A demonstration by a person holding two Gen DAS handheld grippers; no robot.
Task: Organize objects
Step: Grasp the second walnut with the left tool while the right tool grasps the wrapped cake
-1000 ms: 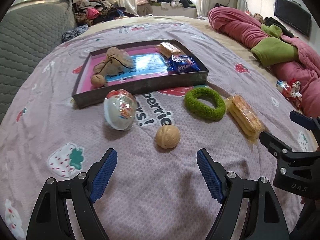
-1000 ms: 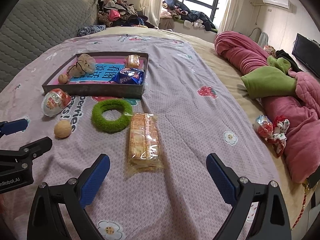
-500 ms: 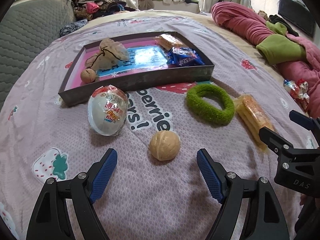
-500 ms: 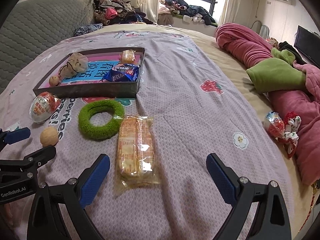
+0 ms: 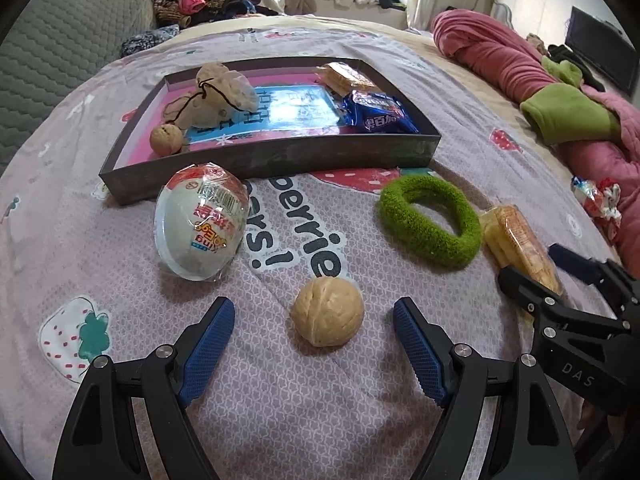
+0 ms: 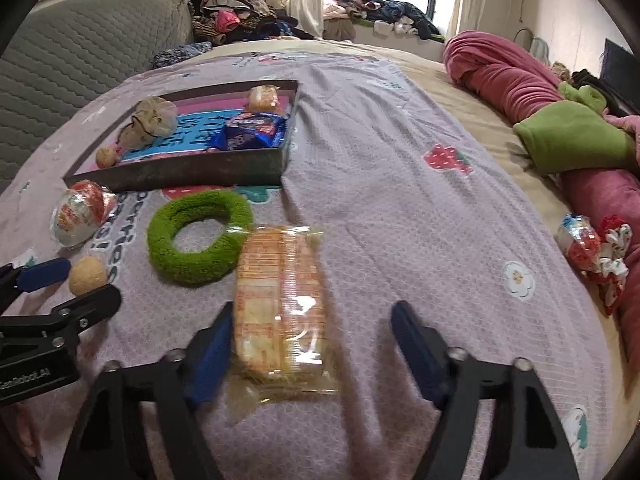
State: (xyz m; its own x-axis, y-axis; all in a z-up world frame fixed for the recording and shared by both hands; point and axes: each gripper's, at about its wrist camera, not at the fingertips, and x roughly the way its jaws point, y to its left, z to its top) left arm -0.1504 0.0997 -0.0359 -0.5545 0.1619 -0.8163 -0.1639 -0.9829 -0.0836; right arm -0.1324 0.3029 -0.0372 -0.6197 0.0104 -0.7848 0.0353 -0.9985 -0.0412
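A tan walnut [image 5: 327,312] lies on the purple bedspread between the fingers of my left gripper [image 5: 312,306], which is open and touches nothing. A clear packet of orange crackers [image 6: 280,300] lies between the fingers of my right gripper [image 6: 314,311], whose jaws are closing. Its left finger is at the packet's edge and its right finger stands apart. Farther off, a dark tray [image 5: 280,156] holds a cloth pouch [image 5: 216,96], a second walnut [image 5: 166,140], a blue snack packet [image 5: 380,114] and a cracker packet [image 5: 344,76].
A wrapped egg toy [image 5: 202,220] and a green fluffy ring [image 5: 430,216] lie in front of the tray. A wrapped sweet [image 6: 580,244] rests against the rolled pink blanket [image 6: 516,80] on the right. A grey headboard [image 6: 80,52] stands at the left.
Both grippers have come forward and down, so the walnut and the cracker packet now lie between their fingers. The right jaws have narrowed; the left jaws keep their width.
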